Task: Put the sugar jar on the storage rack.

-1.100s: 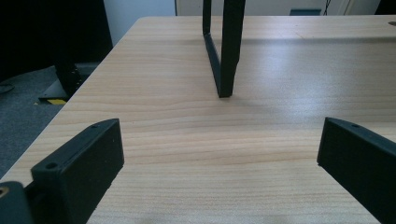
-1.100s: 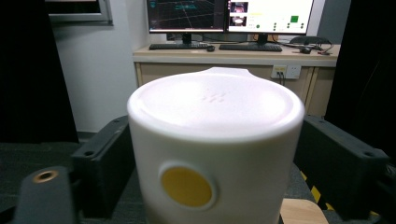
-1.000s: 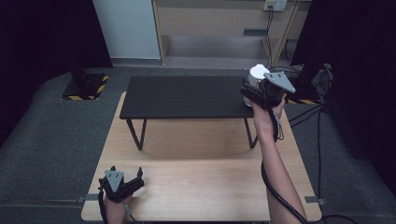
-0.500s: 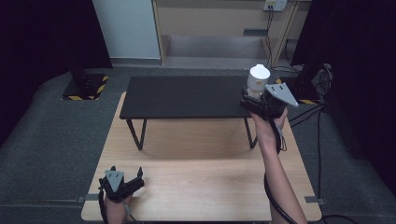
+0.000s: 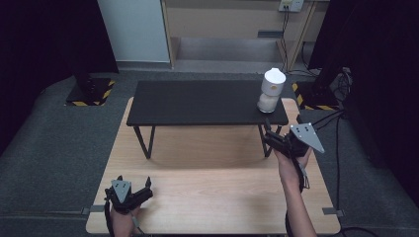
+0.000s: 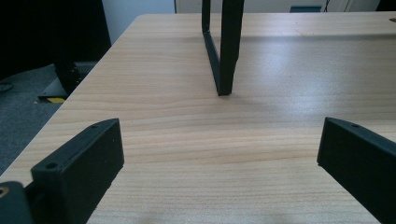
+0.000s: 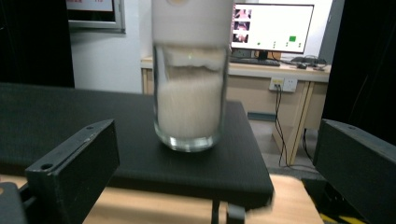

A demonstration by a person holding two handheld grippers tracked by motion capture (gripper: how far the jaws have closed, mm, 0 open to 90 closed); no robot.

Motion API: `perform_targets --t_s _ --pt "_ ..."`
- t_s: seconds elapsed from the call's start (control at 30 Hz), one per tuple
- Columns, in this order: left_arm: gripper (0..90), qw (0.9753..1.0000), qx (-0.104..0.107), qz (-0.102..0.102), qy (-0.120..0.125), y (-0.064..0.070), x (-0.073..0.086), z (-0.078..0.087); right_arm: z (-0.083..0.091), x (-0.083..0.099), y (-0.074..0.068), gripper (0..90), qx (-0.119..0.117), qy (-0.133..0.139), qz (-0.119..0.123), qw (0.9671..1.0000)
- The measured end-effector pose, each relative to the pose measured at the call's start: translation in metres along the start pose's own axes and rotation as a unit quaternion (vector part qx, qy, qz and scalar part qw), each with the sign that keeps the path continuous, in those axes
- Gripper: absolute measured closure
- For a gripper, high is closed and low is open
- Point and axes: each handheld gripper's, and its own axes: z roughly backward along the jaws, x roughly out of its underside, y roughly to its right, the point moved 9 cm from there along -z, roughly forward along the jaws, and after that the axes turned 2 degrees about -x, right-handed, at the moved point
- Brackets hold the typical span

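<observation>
With the jar upright near the black stand's right end, the right gripper hung spread just short of it, while the left gripper rested spread on the surface.

- Jar: clear glass, white lid, partly filled with white grains.
- Stands upright at the black shelf's right front corner.

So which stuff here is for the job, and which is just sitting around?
For the job:
- glass jar with the white top, standing on the black raised shelf
- right gripper, jaws open, just in front of the jar

Just around:
- left gripper, jaws open, low at the wooden table's near edge
- monitor on the desk behind
- cables on the floor
</observation>
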Motion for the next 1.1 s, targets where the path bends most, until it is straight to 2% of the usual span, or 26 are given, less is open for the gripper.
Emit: perform_targets --t_s 0.47,0.83,1.1 --pt "0.0 1.0 0.0 -0.005 -0.001 0.001 0.0 0.0 0.033 0.061 0.011 0.5 0.004 -0.023 -0.002 0.9997" --pt "0.0 1.0 0.0 -0.009 -0.002 0.002 0.0 -0.001 0.055 0.108 0.013 0.5 0.017 -0.066 -0.006 0.9976" --pt "0.0 0.9999 -0.001 -0.012 -0.004 0.002 0.0 -0.001 0.067 0.127 0.019 0.5 0.032 -0.092 -0.018 0.9951"
